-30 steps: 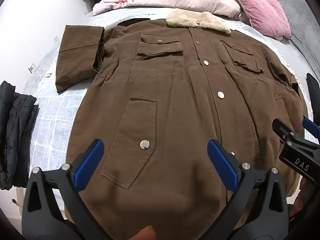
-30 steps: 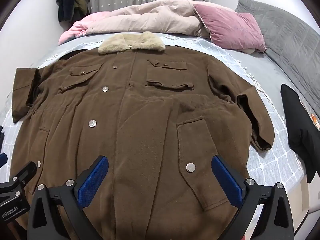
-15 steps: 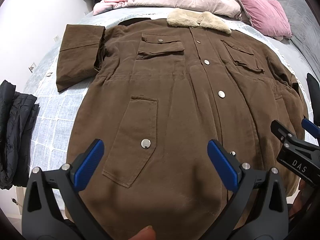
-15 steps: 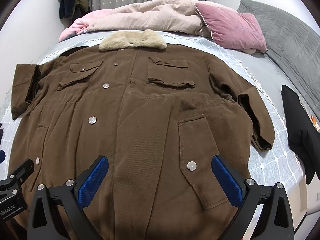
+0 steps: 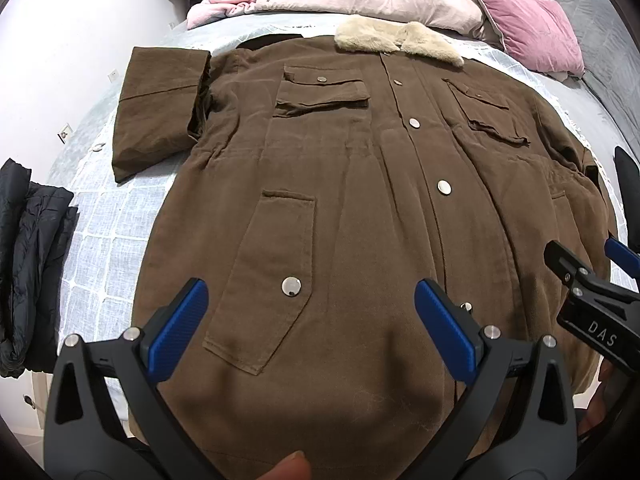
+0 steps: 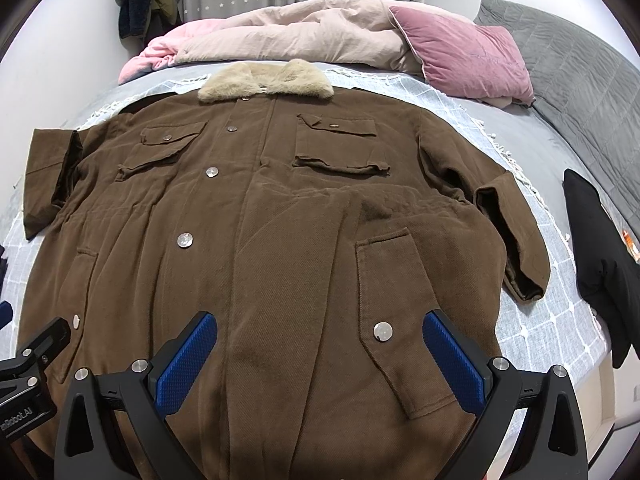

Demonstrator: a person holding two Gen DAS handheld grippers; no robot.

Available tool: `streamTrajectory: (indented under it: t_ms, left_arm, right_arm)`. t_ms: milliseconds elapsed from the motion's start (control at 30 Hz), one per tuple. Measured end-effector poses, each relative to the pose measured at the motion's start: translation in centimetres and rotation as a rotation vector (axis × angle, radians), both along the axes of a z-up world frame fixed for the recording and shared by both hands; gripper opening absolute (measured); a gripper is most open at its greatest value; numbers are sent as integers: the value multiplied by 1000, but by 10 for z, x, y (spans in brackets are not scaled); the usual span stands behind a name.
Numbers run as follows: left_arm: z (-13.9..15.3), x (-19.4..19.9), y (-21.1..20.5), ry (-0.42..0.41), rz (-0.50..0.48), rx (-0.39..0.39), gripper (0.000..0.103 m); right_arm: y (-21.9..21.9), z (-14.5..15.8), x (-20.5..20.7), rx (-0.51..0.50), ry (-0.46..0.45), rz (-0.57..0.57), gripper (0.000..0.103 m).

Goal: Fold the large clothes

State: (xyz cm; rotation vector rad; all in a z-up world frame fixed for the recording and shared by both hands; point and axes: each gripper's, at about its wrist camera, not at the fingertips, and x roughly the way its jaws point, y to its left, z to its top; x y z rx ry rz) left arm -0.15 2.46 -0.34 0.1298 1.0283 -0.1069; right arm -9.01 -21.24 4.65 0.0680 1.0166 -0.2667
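A large brown coat (image 5: 360, 208) with a beige fur collar (image 5: 396, 40) lies front up, spread flat on the bed; it also shows in the right wrist view (image 6: 280, 240). Its left sleeve (image 5: 156, 108) is folded in at the upper left, its right sleeve (image 6: 508, 232) lies along the right side. My left gripper (image 5: 312, 320) is open and empty above the hem near the lower left pocket. My right gripper (image 6: 320, 344) is open and empty above the hem near the lower right pocket. Each gripper shows at the edge of the other's view.
A pink duvet (image 6: 288, 32) and a pink pillow (image 6: 464, 56) lie at the head of the bed. A grey quilt (image 6: 580, 72) lies at the right. A black garment (image 6: 600, 256) lies right of the coat, a dark jacket (image 5: 28, 256) left of it.
Both grippers have shifted slightly; the coat has slid a little in view. Nothing was taken hold of.
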Motion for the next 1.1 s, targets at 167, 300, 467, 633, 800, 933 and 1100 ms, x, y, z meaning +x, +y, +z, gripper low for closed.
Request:
streamTrajectory:
  t_ms: [167,300,467,633,800,933,1100]
  left_arm:
    - [-1,0,0,1,2,1,102]
    - [-2,0,0,1,3,2,102]
    - [-2,0,0,0,3,3,102]
    - [-2,0,0,1,4,3,102]
    - [-2,0,0,1,2,2,102]
    - [-2,0,0,1,3,2,102]
    - [-2,0,-1,1,3,2,102]
  right_arm:
    - [0,0,1,0,2,3,103]
    - [1,0,1,0,3,2,103]
    - [1,-1,1,2,3,3,103]
    - [1,-1,1,3,3,2,103]
    - [2,-1,1,2,3,3,103]
    - [2,-1,1,1,4,3,103]
    - [4,-1,1,1,3,3,103]
